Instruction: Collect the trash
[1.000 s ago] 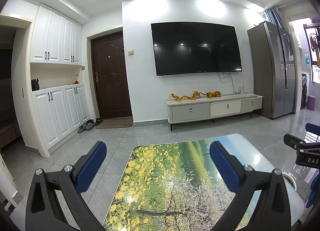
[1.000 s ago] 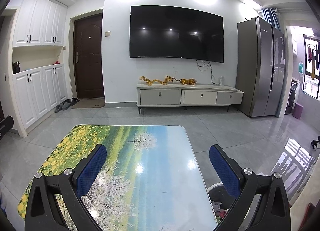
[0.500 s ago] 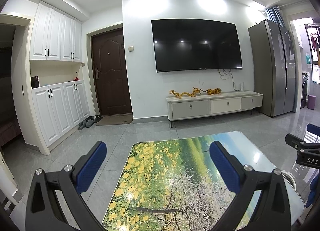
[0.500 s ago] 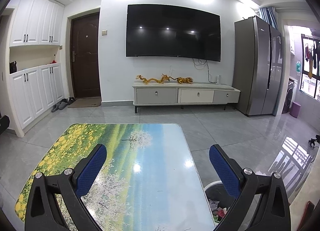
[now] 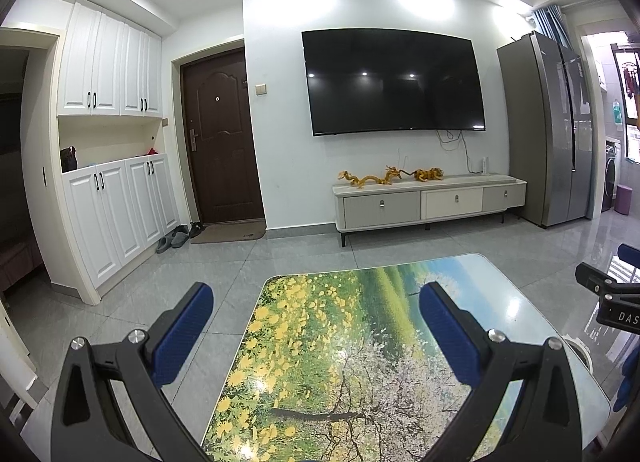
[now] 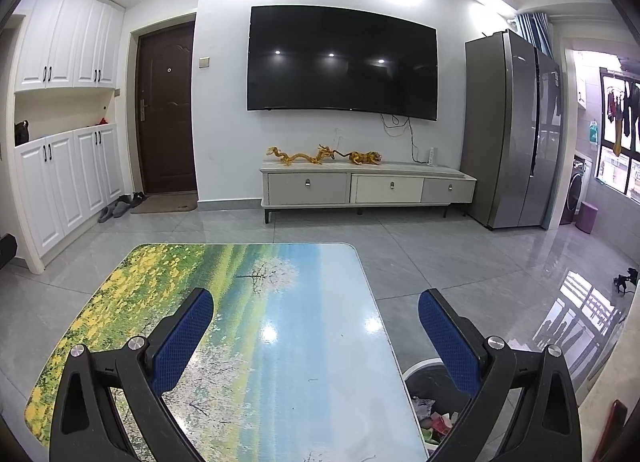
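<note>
A low table (image 5: 360,342) with a printed landscape top lies below both grippers; it also shows in the right wrist view (image 6: 280,322). A round white trash bin (image 6: 424,390) with a dark liner stands on the floor at the table's right side and holds crumpled scraps (image 6: 436,420). Its rim shows in the left wrist view (image 5: 576,346). My left gripper (image 5: 316,326) is open and empty above the table. My right gripper (image 6: 316,326) is open and empty above the table's right edge, its right finger over the bin. No trash shows on the table.
A TV cabinet (image 6: 368,185) with golden figurines stands under a wall TV (image 6: 340,61). A grey fridge (image 6: 516,125) is at the right, white cabinets (image 5: 116,197) and a brown door (image 5: 220,141) at the left. Slippers (image 5: 172,240) lie by the doormat. Grey tile floor surrounds the table.
Both views have tilted down and drifted slightly, so the table and bin show a little more. Both grippers stay open and empty.
</note>
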### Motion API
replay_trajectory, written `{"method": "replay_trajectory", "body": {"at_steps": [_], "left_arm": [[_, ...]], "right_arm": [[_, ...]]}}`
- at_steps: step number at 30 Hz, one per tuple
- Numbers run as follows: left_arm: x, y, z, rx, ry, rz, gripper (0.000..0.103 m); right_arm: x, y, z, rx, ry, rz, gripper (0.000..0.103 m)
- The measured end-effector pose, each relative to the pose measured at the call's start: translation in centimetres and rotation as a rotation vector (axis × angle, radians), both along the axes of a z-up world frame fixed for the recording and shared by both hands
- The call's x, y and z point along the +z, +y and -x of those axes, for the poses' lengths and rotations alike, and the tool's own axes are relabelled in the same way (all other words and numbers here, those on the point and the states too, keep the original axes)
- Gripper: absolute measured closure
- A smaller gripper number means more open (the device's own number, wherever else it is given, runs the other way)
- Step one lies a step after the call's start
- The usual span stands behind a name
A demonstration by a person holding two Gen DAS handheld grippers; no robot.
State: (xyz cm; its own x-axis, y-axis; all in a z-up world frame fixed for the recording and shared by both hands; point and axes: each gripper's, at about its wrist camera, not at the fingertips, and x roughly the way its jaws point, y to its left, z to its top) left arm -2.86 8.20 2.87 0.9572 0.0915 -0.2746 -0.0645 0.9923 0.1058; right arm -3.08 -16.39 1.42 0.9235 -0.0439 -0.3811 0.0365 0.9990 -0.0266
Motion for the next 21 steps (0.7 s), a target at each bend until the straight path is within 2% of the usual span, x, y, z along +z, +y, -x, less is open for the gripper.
{"method": "replay_trajectory", "body": {"at_steps": [21], "left_arm": [[-0.31, 0.29, -0.06, 0.008, 0.009, -0.007, 0.000]], "right_arm": [[-0.14, -0.22, -0.16, -0.010, 0.001, 0.001, 0.000]]}}
